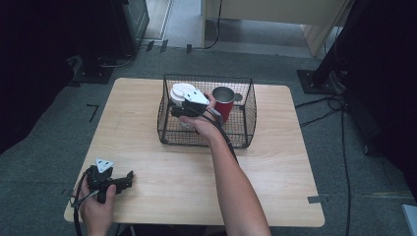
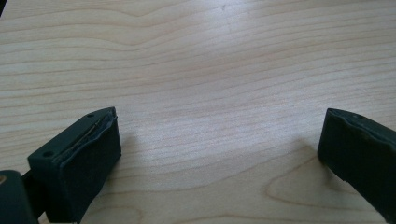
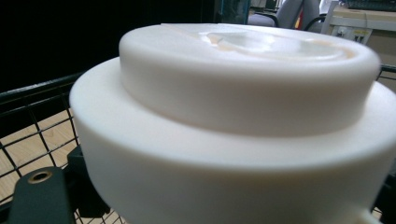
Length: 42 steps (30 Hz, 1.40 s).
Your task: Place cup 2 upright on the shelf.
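Note:
A black wire basket (image 1: 246,129) stands on the far middle of the wooden table (image 1: 275,172). Inside it are a white lidded cup (image 1: 181,92) at the left and a red mug (image 1: 226,104) with a metal inside at the right. My right gripper (image 1: 177,112) reaches into the basket right against the white cup (image 3: 233,116). In the right gripper view the cup looms so near that it hides the pads; one black jaw shows at the lower left. My left gripper (image 1: 129,178) rests at the table's front left, open (image 2: 219,154), with bare wood between its jaws.
The basket's wire walls (image 3: 42,116) rise close around the right gripper. Bare tabletop lies between the basket and the front edge. Cables (image 1: 339,113) and stand bases lie on the floor right of the table.

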{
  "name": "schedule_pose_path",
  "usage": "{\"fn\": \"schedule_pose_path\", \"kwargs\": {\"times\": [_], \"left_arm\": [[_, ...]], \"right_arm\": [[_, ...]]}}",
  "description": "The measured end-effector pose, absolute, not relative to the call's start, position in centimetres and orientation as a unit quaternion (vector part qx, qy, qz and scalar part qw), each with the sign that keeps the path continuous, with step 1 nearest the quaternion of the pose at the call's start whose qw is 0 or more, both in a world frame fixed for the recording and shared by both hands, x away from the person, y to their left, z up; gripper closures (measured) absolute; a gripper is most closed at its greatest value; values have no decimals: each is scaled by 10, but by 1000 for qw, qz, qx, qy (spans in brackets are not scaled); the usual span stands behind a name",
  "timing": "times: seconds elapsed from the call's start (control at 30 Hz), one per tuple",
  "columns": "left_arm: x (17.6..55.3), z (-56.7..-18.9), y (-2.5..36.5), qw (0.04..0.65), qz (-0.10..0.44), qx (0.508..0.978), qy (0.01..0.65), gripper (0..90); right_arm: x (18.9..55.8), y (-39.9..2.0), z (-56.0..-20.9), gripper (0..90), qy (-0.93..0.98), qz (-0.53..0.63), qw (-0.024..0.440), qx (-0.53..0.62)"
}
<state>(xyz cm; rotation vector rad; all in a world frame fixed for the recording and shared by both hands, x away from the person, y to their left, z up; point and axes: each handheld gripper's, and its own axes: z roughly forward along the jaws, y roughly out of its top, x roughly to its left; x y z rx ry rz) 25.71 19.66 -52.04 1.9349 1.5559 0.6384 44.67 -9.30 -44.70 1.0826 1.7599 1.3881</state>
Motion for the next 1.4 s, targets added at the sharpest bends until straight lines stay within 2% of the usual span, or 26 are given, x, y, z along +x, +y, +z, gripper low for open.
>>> {"fn": "schedule_pose_path", "kwargs": {"times": [0.53, 1.4], "left_arm": [[257, -520, 197, 285, 239, 724, 582, 0], [257, -520, 197, 284, 238, 724, 582, 0]], "right_arm": [[443, -106, -443, 32, 692, 523, 315, 386], [430, -129, -436, 22, 711, 520, 330, 339]]}}
